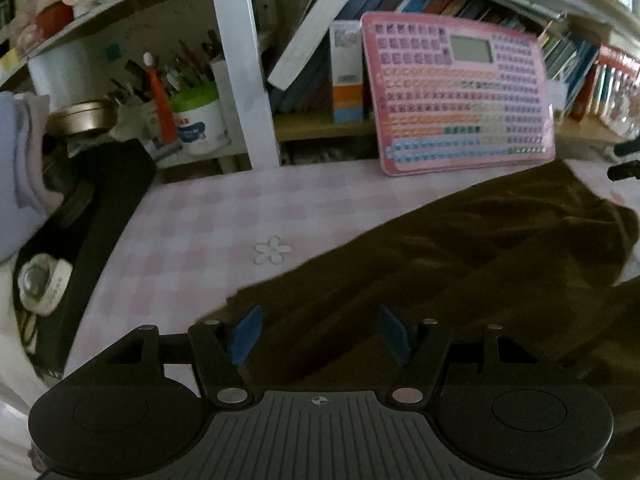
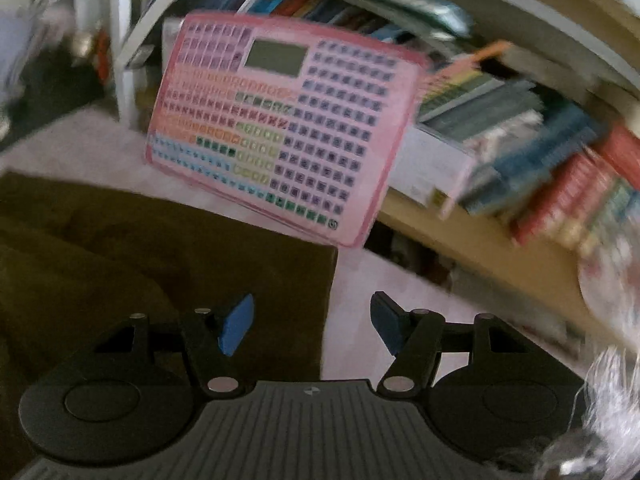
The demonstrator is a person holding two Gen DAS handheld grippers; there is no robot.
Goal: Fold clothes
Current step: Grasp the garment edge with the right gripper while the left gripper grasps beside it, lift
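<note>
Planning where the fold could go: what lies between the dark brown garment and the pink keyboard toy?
Only bare pink checked tablecloth separates the dark brown garment from the pink keyboard toy, clearest in the left wrist view.

We see the books (image 2: 540, 152) smeared by blur, the brown garment (image 1: 480, 248) cut at the right edge, board keys (image 2: 280, 128) unreadable

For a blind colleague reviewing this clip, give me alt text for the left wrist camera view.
The left gripper hovers open over a dark brown garment spread on a pink checked tablecloth. Behind it a pink learning tablet leans against a shelf of books, with a pen pot to the left.
</note>
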